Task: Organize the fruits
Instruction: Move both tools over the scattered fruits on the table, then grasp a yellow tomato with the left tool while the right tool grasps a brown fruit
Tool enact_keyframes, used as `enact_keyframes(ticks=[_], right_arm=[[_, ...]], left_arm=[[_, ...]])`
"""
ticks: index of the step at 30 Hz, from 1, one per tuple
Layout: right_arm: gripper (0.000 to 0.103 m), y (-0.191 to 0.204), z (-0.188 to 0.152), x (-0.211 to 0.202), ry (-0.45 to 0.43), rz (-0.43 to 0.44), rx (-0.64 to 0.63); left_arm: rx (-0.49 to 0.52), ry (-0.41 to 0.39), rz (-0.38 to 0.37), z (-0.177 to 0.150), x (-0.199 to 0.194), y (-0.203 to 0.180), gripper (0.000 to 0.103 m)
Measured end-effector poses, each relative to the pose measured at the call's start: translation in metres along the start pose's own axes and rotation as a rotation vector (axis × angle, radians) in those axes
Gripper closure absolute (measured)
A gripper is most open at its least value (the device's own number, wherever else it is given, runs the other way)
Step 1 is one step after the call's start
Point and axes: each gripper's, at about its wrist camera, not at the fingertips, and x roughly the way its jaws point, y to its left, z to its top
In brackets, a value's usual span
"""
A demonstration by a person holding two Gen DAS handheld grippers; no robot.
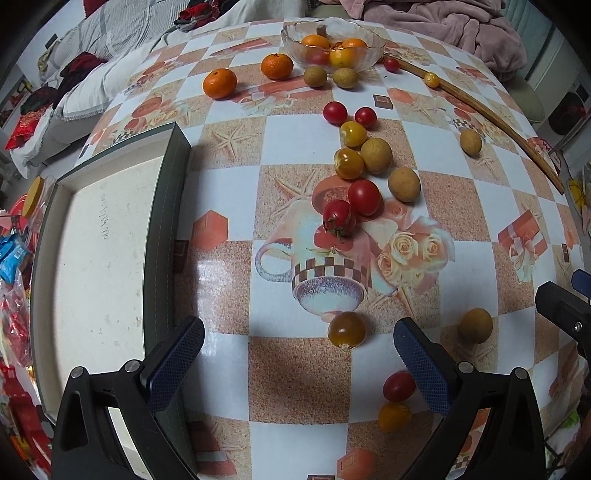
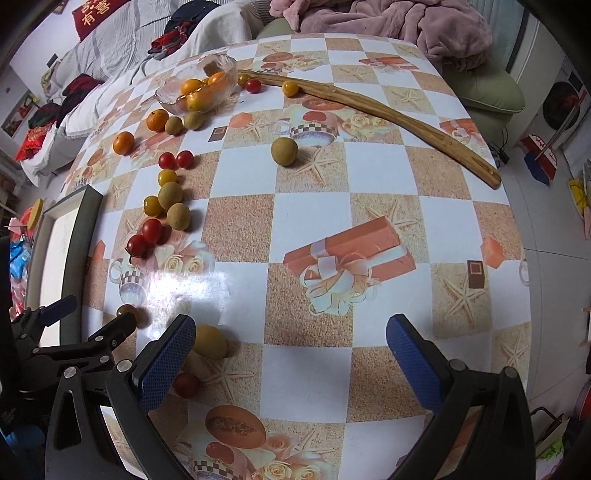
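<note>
Curved wooden stick (image 2: 373, 107) on checked tablecloth (image 2: 369, 221), pink blanket (image 2: 406, 26) behind

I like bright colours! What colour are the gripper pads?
Dark blue, with a fine dotted texture. The pads show best in the right wrist view.

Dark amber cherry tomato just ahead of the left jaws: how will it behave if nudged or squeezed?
The dark amber cherry tomato is round and sits free on the glossy checkered tablecloth, so a nudge would probably send it rolling. Its shiny skin looks smooth, so it may slip between the jaws. Likely soft; a hard squeeze could split it.
</note>
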Motion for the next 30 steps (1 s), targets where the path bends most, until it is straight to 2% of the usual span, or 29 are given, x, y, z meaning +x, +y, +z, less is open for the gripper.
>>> enact_keyframes(ticks=[16,30], right_arm=[[0.0,0.014,0.007,0.0,-0.011,0.001,-0.039],[0.0,0.005,0.019,0.009,-0.011,-0.017,-0.039]], left_arm=[[-0.037,-0.002,-0.001,-0.004,0.001,0.009,0.0],[0.002,-0.012,0.014,-0.006,0.009,-0.002,0.0]])
